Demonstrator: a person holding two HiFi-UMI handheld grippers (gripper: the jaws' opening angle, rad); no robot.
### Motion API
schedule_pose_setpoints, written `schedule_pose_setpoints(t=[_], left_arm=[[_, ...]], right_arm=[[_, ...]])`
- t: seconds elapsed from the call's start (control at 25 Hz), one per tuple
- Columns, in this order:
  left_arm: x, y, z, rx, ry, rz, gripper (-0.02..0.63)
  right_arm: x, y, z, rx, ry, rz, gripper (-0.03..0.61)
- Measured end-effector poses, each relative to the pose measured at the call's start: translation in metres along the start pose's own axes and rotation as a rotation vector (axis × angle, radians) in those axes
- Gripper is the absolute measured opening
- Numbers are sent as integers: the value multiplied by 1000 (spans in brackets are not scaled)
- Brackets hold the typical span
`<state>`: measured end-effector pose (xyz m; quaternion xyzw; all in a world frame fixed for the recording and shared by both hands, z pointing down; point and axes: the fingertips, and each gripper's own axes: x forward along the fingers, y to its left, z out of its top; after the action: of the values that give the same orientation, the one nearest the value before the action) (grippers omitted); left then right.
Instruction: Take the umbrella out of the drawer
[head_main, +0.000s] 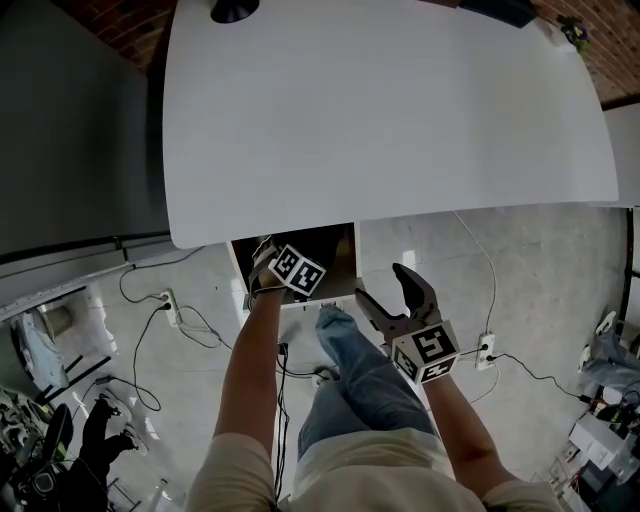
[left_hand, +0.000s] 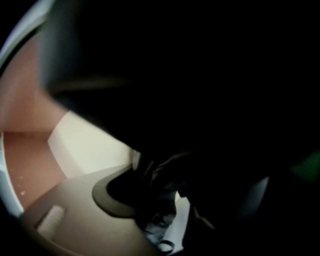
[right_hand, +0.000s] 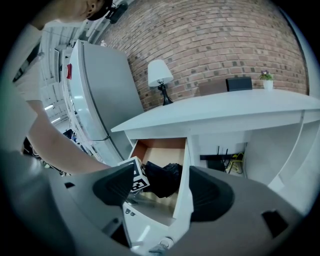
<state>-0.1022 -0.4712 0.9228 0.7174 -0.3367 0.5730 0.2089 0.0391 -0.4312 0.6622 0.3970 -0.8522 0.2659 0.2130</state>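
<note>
The open drawer (right_hand: 182, 185) hangs under the white desk (head_main: 390, 110), and a black folded umbrella (right_hand: 165, 180) lies inside it. My left gripper (left_hand: 185, 195) reaches steeply down into the drawer; only its marker cube (head_main: 298, 270) shows in the head view. In the left gripper view the umbrella's black fabric (left_hand: 162, 200) lies between the jaws and against the left pad (left_hand: 117, 192). The other jaw is lost in the dark. My right gripper (head_main: 380, 282) hovers outside the drawer's front right corner, open and empty, its jaws (right_hand: 162, 195) facing the drawer.
A lamp (right_hand: 160, 75) and a small box stand on the desk by the brick wall. A grey fridge (right_hand: 100, 95) stands to the left. Cables and power sockets (head_main: 170, 305) lie on the floor. The person's leg in jeans (head_main: 350, 370) is below the drawer.
</note>
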Motion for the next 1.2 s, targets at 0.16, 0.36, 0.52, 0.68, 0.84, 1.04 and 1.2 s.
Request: schedule_pose_setpoints(t=[0.16,0.36,0.52,0.68,0.84,1.04,1.2], left_arm=[[-17,-4,3,9,-28,21,256],[-57,-10,11,-4,-95,42,253],[-93,-13,12,8,-137,70,253],[-138,-16,13,16,-188,98,253],[-177,-20,6,-16,-249,134,253],[-222,-36,-13,-70,-325,161,253],[-260,-56,-31,-107,-379,179,253]], right_arm=[[-12,8,-1,-7,-25,-3,333],[-32,22,4,-23,-74,-6,333],[-51,37,9,-35,-102,-10,333],[-71,52,13,-56,-134,-18,333],[-94,66,16,-79,-165,-45,330],[-123,88,12,-117,-187,-72,265],[-151,104,5,-158,-205,-118,168]])
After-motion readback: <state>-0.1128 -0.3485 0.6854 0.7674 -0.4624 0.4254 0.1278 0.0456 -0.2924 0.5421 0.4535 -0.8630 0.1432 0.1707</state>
